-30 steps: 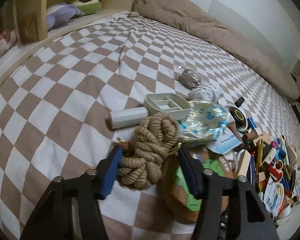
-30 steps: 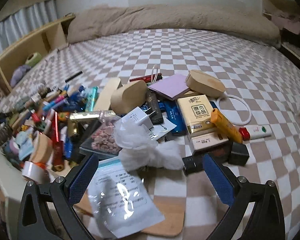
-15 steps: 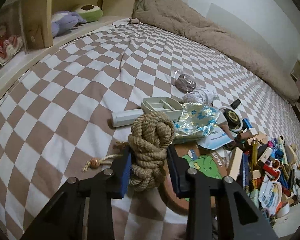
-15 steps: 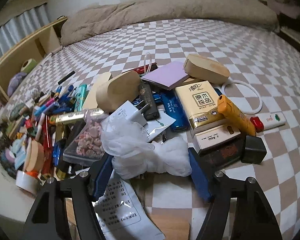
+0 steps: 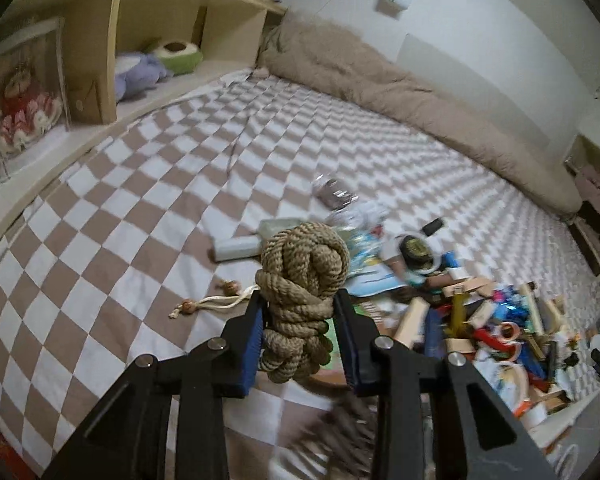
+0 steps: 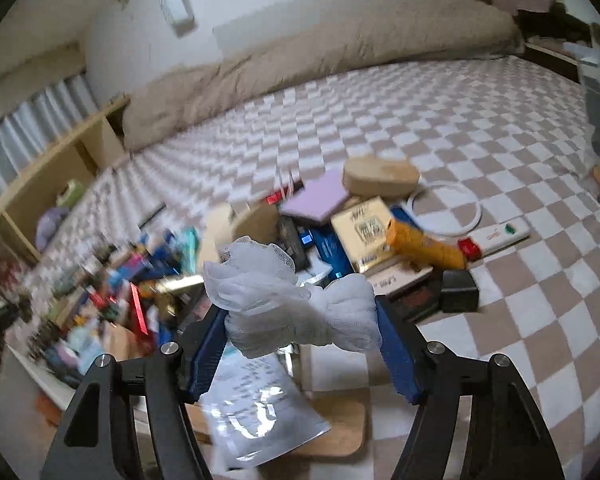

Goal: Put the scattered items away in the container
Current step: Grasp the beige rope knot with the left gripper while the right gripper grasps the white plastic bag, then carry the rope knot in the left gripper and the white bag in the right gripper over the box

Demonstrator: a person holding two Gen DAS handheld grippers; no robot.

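My left gripper (image 5: 300,334) is shut on a knotted bundle of tan rope (image 5: 302,276), held up above the checked bedspread (image 5: 148,208). My right gripper (image 6: 300,320) is shut on a crumpled white gauze cloth (image 6: 292,304), lifted over the pile of scattered items (image 6: 340,236). In the left wrist view the same pile of small items (image 5: 488,324) lies to the right. No container shows clearly in either view.
A cream cord with wooden beads (image 5: 216,300), a grey tube (image 5: 236,246) and a grey tray (image 5: 276,226) lie behind the rope. A yellow tissue pack (image 6: 364,228), orange tube (image 6: 424,244) and white plastic pouch (image 6: 256,408) surround the cloth. Wooden shelves (image 5: 100,64) line the left; a beige duvet (image 5: 420,112) lies behind.
Both grippers closed, the left on the rope and the right on the white cloth, and both have lifted their loads off the bed. The beaded cord under the rope is now uncovered.
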